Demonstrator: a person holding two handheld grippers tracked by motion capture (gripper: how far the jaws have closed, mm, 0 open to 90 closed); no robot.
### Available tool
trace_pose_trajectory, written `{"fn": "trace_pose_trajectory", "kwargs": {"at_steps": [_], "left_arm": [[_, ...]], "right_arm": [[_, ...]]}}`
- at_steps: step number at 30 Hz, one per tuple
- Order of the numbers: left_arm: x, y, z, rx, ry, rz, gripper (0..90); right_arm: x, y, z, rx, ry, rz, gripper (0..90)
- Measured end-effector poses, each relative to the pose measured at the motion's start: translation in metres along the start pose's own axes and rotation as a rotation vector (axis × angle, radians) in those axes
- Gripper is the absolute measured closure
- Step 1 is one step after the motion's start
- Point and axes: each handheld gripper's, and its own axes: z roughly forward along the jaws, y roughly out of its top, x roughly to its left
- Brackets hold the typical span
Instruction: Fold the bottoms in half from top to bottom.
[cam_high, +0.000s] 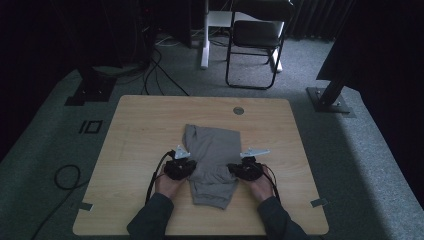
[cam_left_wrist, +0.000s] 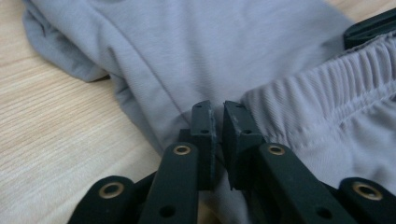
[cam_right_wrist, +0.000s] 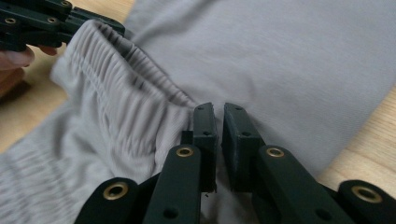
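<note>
Your left tool (cam_high: 181, 167) and right tool (cam_high: 246, 169), both clamped on the grey pants (cam_high: 212, 150), flank the elastic waistband (cam_right_wrist: 116, 84); their length runs straight away from you.

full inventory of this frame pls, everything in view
grey garment: 1, grey, elastic waistband, partly folded, middle of the table toward the near edge
table: 1, light wood, centre of the high view
grommet: 1, grey round, far edge of the table top
tape pieces: 2, grey, near left and near right table edges
folding chair: 1, black, on the floor beyond the table
white stand: 1, white, left of the chair
cables: several, black, floor beyond the table and at its left
dark frame bases: 2, black, floor left and right of the table
left hand-held gripper: 1, black, jaws closed on the garment's left edge
right hand-held gripper: 1, black, jaws closed on the garment's right edge
forearms: 2, dark sleeves, bottom edge
</note>
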Motion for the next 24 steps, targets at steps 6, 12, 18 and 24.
{"fn": "trace_pose_trajectory", "kwargs": {"at_steps": [6,12,18,24], "left_arm": [[-0.013,-0.013,-0.014,-0.026,-0.033,0.0,79.6],[-0.023,-0.03,-0.02,-0.011,-0.067,-0.001,77.8],[-0.031,-0.039,-0.025,0.015,-0.086,0.008,75.4],[-0.039,-0.044,-0.029,0.013,-0.098,0.03,72.2]], "right_arm": [[0.012,-0.008,-0.011,-0.004,0.045,-0.032,80.1],[0.026,-0.019,-0.018,0.014,0.075,-0.082,77.9],[0.035,-0.027,-0.019,0.058,0.093,-0.114,74.7],[0.041,-0.031,-0.021,0.077,0.122,-0.141,68.5]]}}
